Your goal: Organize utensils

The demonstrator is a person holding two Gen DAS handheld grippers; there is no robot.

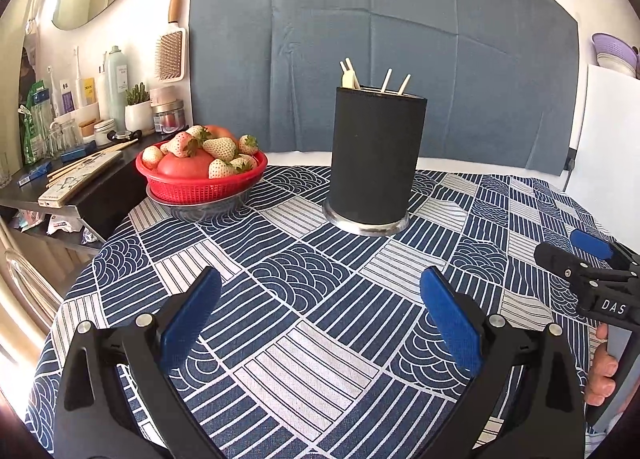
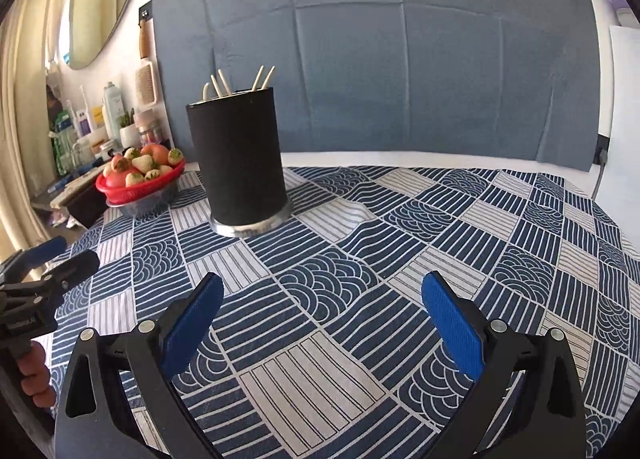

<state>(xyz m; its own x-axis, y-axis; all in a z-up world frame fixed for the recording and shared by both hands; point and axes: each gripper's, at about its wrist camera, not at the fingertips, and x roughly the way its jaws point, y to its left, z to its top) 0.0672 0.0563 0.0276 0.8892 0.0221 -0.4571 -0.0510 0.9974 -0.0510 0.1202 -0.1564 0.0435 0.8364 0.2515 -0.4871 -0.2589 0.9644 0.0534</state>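
Note:
A tall black utensil holder [image 1: 376,157] [image 2: 238,157] with a metal base stands upright on the patterned tablecloth [image 1: 312,299] [image 2: 360,259]. Several pale utensil handles [image 1: 374,79] [image 2: 240,81] stick out of its top. My left gripper [image 1: 320,313] hovers open over the cloth in front of the holder, nothing between its blue pads. My right gripper [image 2: 322,317] is open too, to the right of the holder and nearer me, also empty. Each gripper shows at the edge of the other's view, held by a hand [image 1: 602,375] [image 2: 34,375].
A red basket of strawberries and tomatoes [image 1: 202,169] [image 2: 140,177] sits on a glass bowl left of the holder. A dark side shelf [image 1: 80,175] with chopsticks, bottles and jars lies beyond the table's left edge. A blue-grey cloth backdrop [image 1: 400,59] hangs behind.

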